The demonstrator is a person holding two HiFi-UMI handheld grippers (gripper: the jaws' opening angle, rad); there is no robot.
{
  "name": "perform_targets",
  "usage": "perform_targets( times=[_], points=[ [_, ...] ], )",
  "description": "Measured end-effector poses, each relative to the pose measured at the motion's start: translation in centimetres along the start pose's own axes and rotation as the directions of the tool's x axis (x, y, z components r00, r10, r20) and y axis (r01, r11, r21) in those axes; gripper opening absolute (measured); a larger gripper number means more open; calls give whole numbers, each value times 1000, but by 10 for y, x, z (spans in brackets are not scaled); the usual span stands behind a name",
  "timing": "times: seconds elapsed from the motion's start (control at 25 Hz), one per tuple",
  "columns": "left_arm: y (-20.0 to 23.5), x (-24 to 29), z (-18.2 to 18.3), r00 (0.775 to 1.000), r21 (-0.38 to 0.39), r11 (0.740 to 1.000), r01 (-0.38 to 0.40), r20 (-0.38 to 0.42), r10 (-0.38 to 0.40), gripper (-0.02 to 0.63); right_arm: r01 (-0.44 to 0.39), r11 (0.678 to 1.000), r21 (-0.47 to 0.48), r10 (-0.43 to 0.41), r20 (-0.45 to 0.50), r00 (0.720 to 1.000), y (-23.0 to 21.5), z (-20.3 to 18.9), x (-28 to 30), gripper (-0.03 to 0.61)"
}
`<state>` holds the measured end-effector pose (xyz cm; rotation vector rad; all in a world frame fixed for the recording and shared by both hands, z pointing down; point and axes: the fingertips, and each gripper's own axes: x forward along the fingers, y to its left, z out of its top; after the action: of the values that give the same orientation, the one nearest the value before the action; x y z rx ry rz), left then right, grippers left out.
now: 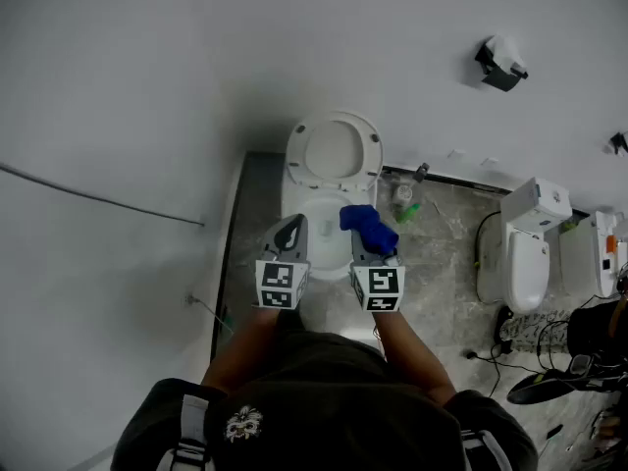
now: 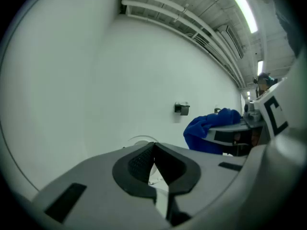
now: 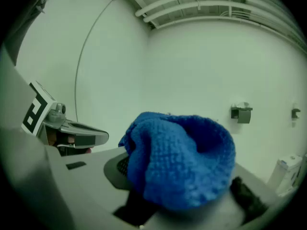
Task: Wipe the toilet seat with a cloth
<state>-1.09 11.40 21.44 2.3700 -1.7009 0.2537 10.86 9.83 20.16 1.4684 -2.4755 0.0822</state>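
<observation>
Holding a blue cloth (image 1: 369,226) in my right claw (image 1: 371,253), I have its pads pressed shut on the fabric, which swells out past the tips in a soft rounded wad of looped, knitted texture (image 3: 182,162). The wad's long axis slants from the jaw tips up and to the left, toward the wall. It hangs above the right front edge of the white toilet bowl (image 1: 316,216), apart from the porcelain. The toilet seat (image 1: 296,155), a glossy oval ring, stands raised at the far edge of the bowl against the wall, its long axis running straight away from me. My left claw (image 1: 290,232) hovers over the bowl's left front edge, level with the right one, its dark ribbed pads (image 2: 139,163) closed together with nothing between them. Grey veined stone floor (image 1: 442,234) lies to the right of the bowl, with a small green bottle (image 1: 407,212) near its base.
</observation>
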Motion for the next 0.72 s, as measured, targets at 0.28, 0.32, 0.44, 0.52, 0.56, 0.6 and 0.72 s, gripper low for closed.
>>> perform_targets(
  times=[0.28,0.32,0.44,0.52,0.56,0.6,0.72],
  points=[
    [62,98,16,997,24,998,63,-52,-62,9,26,999,47,-23,-54,998,-19,7,103,92],
    [70,110,16,996,23,997,70,-60,-69,9,29,998,49,-26,-67,997,-20,5,116,91],
    [93,142,15,992,13,996,93,-82,-92,9,33,998,50,-28,-101,994,-22,0,153,92],
    [107,162,11,989,-6,994,105,-103,-105,9,27,999,41,-22,-125,992,-22,-2,174,92],
    [114,172,8,987,-15,994,110,-114,-111,9,24,999,34,-19,-137,990,-22,-4,185,91],
    [119,181,4,985,-17,993,117,-123,-118,9,23,999,28,-19,-147,989,-24,-7,197,92],
    [127,205,-6,977,-3,988,154,-146,-153,9,42,999,-14,-44,-166,985,-31,-16,227,91]
  ],
)
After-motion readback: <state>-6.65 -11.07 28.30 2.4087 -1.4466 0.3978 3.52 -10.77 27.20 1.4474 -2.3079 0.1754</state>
